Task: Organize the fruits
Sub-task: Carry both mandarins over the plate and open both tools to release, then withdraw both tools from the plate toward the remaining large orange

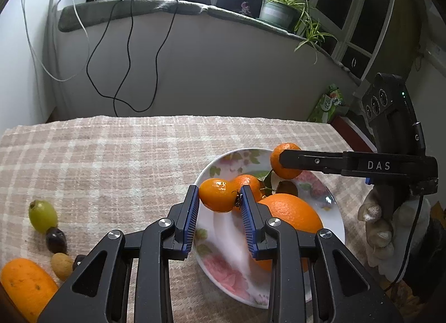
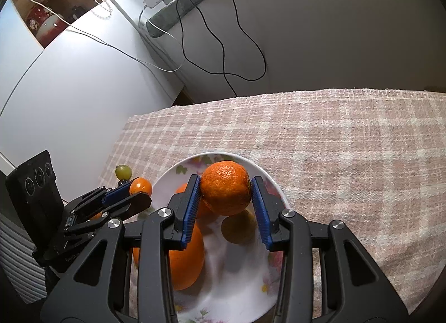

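Note:
A white floral plate (image 1: 331, 200) (image 2: 223, 295) lies on the checked cloth. It holds a large orange (image 1: 292, 211) (image 2: 185, 261) and a small mandarin with leaves (image 1: 252, 181). My left gripper (image 1: 220, 197) (image 2: 139, 192) is shut on a small orange tomato-like fruit (image 1: 217, 195) (image 2: 140, 186), held over the plate's left edge. My right gripper (image 2: 225, 192) (image 1: 281, 160) is shut on a mandarin (image 2: 225, 188) (image 1: 285, 161), held above the plate's far side.
At the left of the cloth lie a green fruit (image 1: 43, 215) (image 2: 123, 171), a dark fruit (image 1: 55, 240), a tan fruit (image 1: 62, 266) and an orange fruit (image 1: 26, 284). Cables hang on the wall behind; a potted plant (image 1: 281, 8) stands on the sill.

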The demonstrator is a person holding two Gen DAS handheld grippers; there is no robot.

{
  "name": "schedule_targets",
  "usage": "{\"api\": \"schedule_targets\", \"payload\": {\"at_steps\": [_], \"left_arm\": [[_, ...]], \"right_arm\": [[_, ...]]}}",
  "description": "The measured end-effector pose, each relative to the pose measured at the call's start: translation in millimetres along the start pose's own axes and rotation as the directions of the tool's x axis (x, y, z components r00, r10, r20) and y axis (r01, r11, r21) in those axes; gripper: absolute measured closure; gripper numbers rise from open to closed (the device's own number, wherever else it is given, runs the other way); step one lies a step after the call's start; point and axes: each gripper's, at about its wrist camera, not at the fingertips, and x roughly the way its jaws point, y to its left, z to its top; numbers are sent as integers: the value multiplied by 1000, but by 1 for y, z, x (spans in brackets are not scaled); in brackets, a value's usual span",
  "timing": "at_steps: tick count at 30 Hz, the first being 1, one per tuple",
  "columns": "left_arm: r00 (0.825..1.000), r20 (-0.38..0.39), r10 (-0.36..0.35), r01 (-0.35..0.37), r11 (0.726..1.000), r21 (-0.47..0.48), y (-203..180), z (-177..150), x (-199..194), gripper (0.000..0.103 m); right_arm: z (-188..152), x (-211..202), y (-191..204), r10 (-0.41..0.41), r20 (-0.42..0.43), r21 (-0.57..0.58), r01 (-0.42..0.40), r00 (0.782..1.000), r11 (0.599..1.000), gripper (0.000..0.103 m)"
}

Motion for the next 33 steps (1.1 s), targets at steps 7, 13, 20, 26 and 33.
{"api": "schedule_targets", "payload": {"at_steps": [7, 13, 20, 26, 33], "left_arm": [[1000, -2, -11, 11, 1000, -2, 0, 2, 1, 74], [1000, 0, -14, 14, 1000, 11, -4, 6, 3, 74], [1000, -2, -17, 17, 1000, 15, -7, 9, 4, 60], [1000, 10, -14, 14, 1000, 7, -7, 9, -2, 60], [1000, 30, -6, 6, 1000, -10, 0, 8, -15, 60]], "right_arm": [[-1, 2, -2, -8, -9, 1, 8, 1000, 1000, 63], [0, 1, -1, -8, -7, 6, 8, 1000, 1000, 54], [4, -8, 5, -11, 25, -2, 11, 1000, 1000, 40], [3, -13, 9, -13, 30, -10, 13, 999, 1000, 40], [2, -19, 13, -12, 36, -15, 13, 999, 1000, 40]]}}
